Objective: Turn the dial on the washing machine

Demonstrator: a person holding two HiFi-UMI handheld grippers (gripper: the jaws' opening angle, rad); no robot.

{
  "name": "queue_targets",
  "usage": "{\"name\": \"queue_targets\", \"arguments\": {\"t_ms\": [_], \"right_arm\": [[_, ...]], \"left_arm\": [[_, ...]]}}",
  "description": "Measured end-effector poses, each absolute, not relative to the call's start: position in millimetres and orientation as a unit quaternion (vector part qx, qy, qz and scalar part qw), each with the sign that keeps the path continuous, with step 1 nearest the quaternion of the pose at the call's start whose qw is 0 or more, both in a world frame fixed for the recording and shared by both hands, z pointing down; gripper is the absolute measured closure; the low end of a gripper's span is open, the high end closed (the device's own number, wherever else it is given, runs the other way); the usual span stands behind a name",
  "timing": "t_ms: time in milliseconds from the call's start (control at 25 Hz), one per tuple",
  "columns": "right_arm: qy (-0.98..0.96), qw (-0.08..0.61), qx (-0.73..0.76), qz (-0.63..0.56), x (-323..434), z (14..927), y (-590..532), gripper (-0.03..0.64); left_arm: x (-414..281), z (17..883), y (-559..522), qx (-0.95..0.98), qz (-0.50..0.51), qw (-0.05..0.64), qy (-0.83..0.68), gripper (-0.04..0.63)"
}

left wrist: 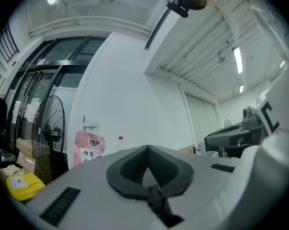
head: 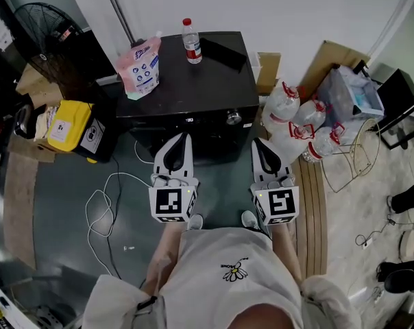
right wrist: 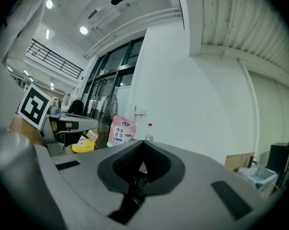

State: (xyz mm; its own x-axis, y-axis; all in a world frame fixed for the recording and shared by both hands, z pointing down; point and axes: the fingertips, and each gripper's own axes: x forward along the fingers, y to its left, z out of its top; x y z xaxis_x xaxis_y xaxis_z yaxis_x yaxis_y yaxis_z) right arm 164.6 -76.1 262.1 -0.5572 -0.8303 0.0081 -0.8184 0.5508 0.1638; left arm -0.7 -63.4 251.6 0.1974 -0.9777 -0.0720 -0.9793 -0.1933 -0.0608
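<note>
We're standing square to the washing machine (head: 207, 81) at upper centre. The left gripper (head: 182, 140) and right gripper (head: 259, 144) are both pinched together, empty and just waiting. The dial (head: 233, 118) sits on its front edge, closest to our right one, so that's probably the reacher.

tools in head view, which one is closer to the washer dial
The right tool, its tip just right of the silver dial; the left tool sits farther off to the dial's left.

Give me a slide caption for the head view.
Left tool and right tool, shut and empty, held before the black washing machine, its dial untouched.
</note>
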Motion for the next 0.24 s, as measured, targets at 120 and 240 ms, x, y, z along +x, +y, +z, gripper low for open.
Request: {"name": "queue_targets", "arguments": {"t_ms": [120, 240], "right_arm": [[-0.879, 0.043, 0.469, -0.071, 164.4, 262.2, -79.4, 0.614], [-0.879, 0.042, 0.469, -0.071, 164.2, 262.0, -81.3, 0.615]], "left_arm": [[-2.5, 250.3, -65.2, -0.771, 0.011, 0.047, 0.635, 0.597], [-1.9, 249.2, -66.2, -0.772, 0.013, 0.047, 0.634, 0.597]]}}
